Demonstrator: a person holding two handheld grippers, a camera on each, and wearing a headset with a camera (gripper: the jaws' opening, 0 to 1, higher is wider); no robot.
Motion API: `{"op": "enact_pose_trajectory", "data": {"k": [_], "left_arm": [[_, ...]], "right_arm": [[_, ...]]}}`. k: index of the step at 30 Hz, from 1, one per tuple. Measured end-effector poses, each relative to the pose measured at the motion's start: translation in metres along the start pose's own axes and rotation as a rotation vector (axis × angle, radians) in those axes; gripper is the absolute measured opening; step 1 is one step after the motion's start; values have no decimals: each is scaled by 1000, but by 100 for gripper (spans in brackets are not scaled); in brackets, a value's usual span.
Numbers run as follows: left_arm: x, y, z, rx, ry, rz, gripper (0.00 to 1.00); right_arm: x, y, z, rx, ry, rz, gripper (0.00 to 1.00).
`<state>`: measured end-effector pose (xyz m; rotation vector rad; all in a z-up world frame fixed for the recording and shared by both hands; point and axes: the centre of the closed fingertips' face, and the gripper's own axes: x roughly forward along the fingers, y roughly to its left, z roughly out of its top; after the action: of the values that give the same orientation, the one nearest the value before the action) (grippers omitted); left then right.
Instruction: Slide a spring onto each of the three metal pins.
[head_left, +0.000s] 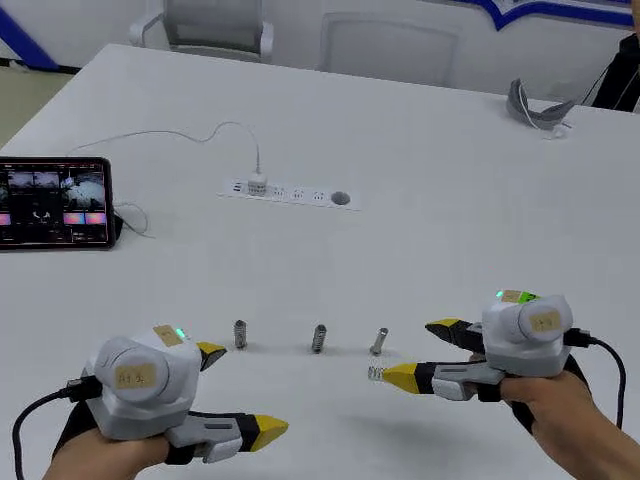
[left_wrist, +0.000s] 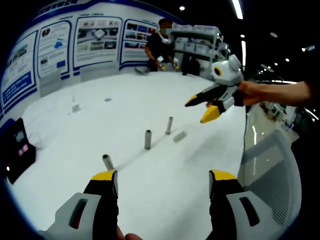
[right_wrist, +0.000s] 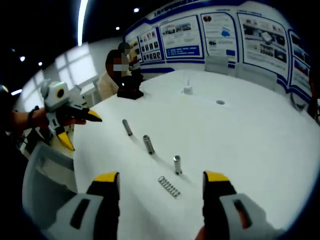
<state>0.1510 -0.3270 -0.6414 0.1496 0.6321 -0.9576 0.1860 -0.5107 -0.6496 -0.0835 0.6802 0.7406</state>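
The left pin (head_left: 240, 334) and middle pin (head_left: 319, 338) carry springs. The 3rd pin (head_left: 379, 341) stands bare, with a loose spring (head_left: 375, 374) lying on the table (head_left: 450, 150) just beside it. The left gripper (head_left: 253, 388) and right gripper (head_left: 408, 350) both have their jaws apart, empty.

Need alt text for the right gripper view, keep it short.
The open right gripper points at a loose spring lying on the white table, just short of a bare metal pin. Beyond it, the middle pin and far pin each carry a spring; the left gripper, open, hangs at the left.
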Motion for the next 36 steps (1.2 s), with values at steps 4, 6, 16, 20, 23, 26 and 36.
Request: {"op": "enact_pose_trajectory", "data": {"k": [4,6,16,20,23,26,36], "left_arm": [[4,-3,1,8,5,-11,76],[7,-5,1,13,8,-17,76],[18,-11,5,28,14,-43,76],[22,-12,8,35,14,-53,76],[26,-12,8,43,21,-60,76],[28,-14,8,47,26,-66,76],[40,-25,12,75,43,-97,75]], "right_arm": [[-7,-3,-11,23,-1,-12,69],[-11,-5,-17,31,3,-27,70],[-26,-2,-41,85,2,-44,71],[-29,1,-51,102,6,-50,72],[-30,4,-55,124,-3,-49,73],[-33,6,-57,133,-8,-53,75],[-43,17,-66,157,-18,-51,75]]}}
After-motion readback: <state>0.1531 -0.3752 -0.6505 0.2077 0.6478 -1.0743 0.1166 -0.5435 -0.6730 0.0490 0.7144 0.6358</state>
